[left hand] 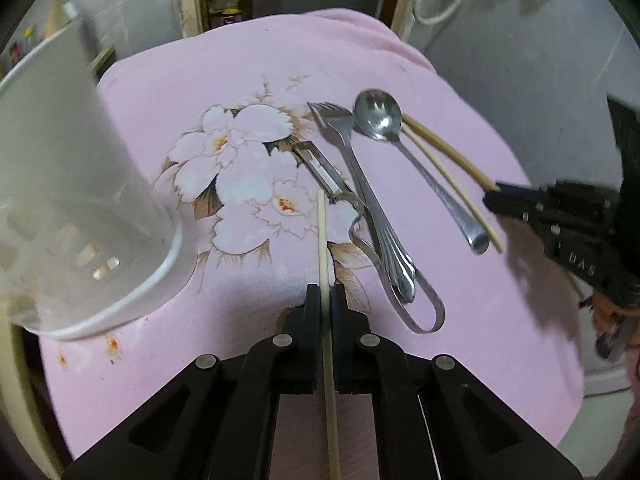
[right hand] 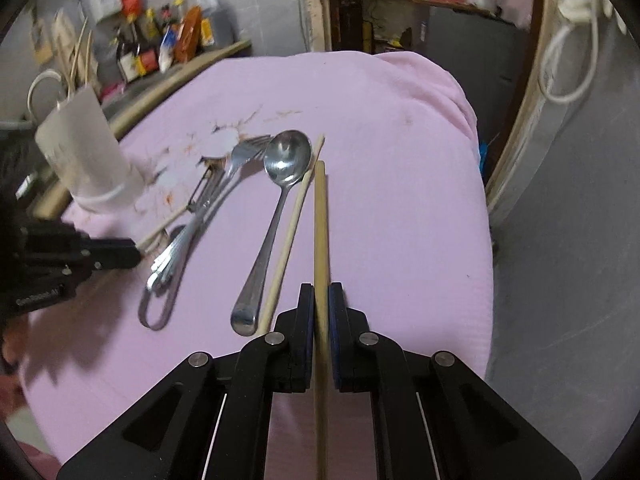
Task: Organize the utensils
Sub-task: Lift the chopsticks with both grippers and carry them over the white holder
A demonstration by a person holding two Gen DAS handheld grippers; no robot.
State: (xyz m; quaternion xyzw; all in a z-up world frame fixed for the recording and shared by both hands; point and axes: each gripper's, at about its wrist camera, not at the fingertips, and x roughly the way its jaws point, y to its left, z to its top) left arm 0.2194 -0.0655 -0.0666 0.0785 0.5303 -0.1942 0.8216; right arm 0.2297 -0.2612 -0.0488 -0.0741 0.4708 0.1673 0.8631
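The pick-up step is judged done: 1 chopstick is clamped in each gripper. The left gripper [left hand: 326, 300] is closed on a pale chopstick [left hand: 322, 232], whose far end is seen near the peeler [left hand: 326, 176]. The right gripper [right hand: 321, 300] is closed on a darker chopstick [right hand: 320, 216], just beside a third chopstick [right hand: 290, 232] and the spoon [right hand: 280, 184] left on the pink-covered table [right hand: 400, 200]. Next, carrying to the white holder [left hand: 80, 184], which is seen tilted at the left, is judged to be called for, with each stick lowered into its mouth.
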